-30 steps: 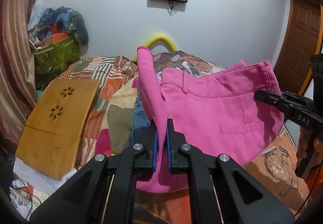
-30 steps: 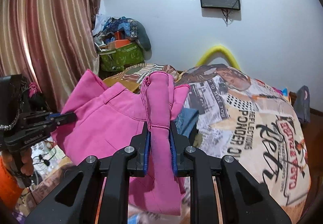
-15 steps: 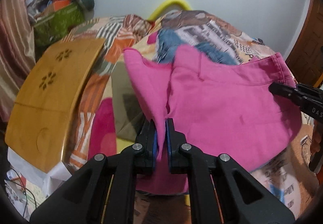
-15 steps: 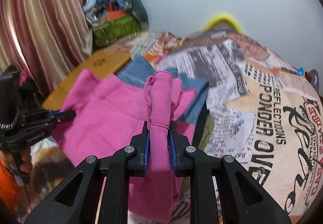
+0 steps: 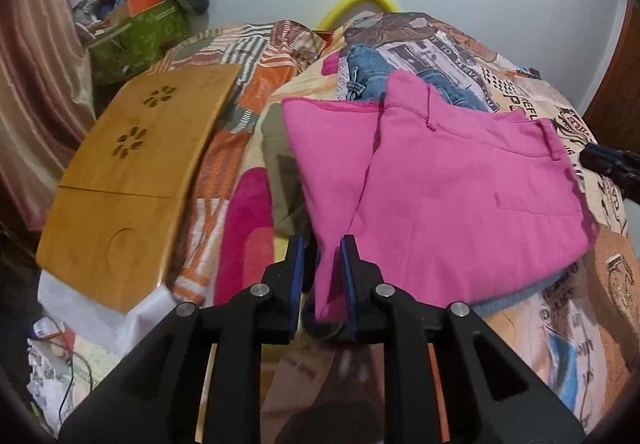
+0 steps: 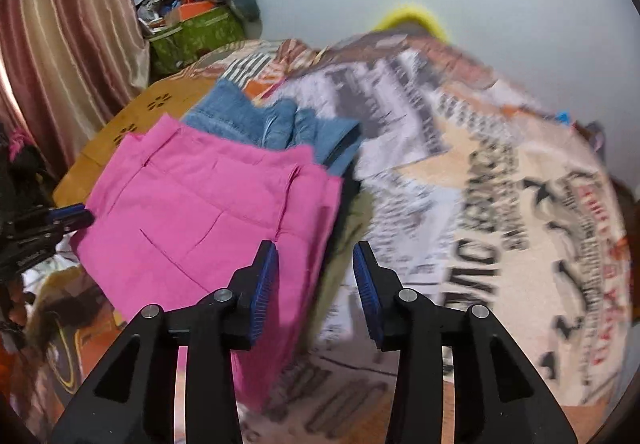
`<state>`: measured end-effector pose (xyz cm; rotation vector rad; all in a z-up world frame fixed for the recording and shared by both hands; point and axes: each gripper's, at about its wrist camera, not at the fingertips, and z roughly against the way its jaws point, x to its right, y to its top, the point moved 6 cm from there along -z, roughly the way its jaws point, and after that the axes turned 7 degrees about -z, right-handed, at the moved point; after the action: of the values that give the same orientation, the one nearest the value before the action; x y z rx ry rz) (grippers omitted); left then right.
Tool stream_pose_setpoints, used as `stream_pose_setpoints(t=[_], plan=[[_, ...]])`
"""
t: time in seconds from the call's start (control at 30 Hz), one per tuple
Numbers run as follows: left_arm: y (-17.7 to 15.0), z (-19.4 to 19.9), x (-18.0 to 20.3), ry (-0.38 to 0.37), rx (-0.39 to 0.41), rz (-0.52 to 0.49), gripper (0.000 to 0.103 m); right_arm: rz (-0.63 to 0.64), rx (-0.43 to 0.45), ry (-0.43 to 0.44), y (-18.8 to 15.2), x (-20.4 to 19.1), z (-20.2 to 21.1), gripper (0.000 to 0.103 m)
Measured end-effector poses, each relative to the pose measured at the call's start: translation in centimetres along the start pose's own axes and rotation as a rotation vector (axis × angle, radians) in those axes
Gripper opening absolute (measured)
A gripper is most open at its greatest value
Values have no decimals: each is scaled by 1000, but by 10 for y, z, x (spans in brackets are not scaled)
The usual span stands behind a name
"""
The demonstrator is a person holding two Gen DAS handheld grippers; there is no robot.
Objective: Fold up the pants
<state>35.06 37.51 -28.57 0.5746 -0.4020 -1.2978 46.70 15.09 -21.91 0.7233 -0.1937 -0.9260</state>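
Pink pants lie folded on the bed, on top of folded blue jeans. My left gripper is open, its pads a little apart, with a corner of the pink fabric lying loose between them. In the right wrist view the pink pants rest on the jeans. My right gripper is open and empty, its left pad at the pants' near right edge. The right gripper's tip shows at the right edge of the left wrist view.
A wooden lap desk lies at the bed's left side. The bed has a printed sheet. A pile of bags and clothes stands by the curtain. An olive garment lies under the pants.
Both grippers lowered the pink pants onto the jeans on the bed. Both then opened and let go of the fabric; the right opened wide.
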Motion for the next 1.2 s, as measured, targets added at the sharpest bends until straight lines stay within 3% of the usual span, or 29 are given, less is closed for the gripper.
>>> stream_pose_setpoints(t=[0.13, 0.37, 0.73, 0.87, 1.03, 1.1, 1.13, 1.2], plan=[[3, 49, 8, -7, 69, -2, 19, 14, 76, 5, 8, -4, 46, 36], [12, 172, 45, -44, 270, -23, 20, 34, 235, 55, 13, -35, 145, 36], [-13, 357, 102, -77, 539, -58, 21, 71, 510, 133, -16, -90, 307, 36], [-36, 405, 118, -65, 616, -63, 38, 76, 587, 161, -35, -102, 349, 36], [-62, 443, 135, -51, 678, -69, 47, 79, 638, 195, -56, -112, 377, 36], [-72, 456, 141, -43, 707, -74, 57, 74, 643, 208, -63, -113, 380, 40], [-76, 461, 145, -34, 719, -79, 59, 71, 649, 207, -66, -113, 382, 45], [-85, 469, 150, -16, 740, -91, 73, 66, 664, 202, -70, -114, 384, 53]])
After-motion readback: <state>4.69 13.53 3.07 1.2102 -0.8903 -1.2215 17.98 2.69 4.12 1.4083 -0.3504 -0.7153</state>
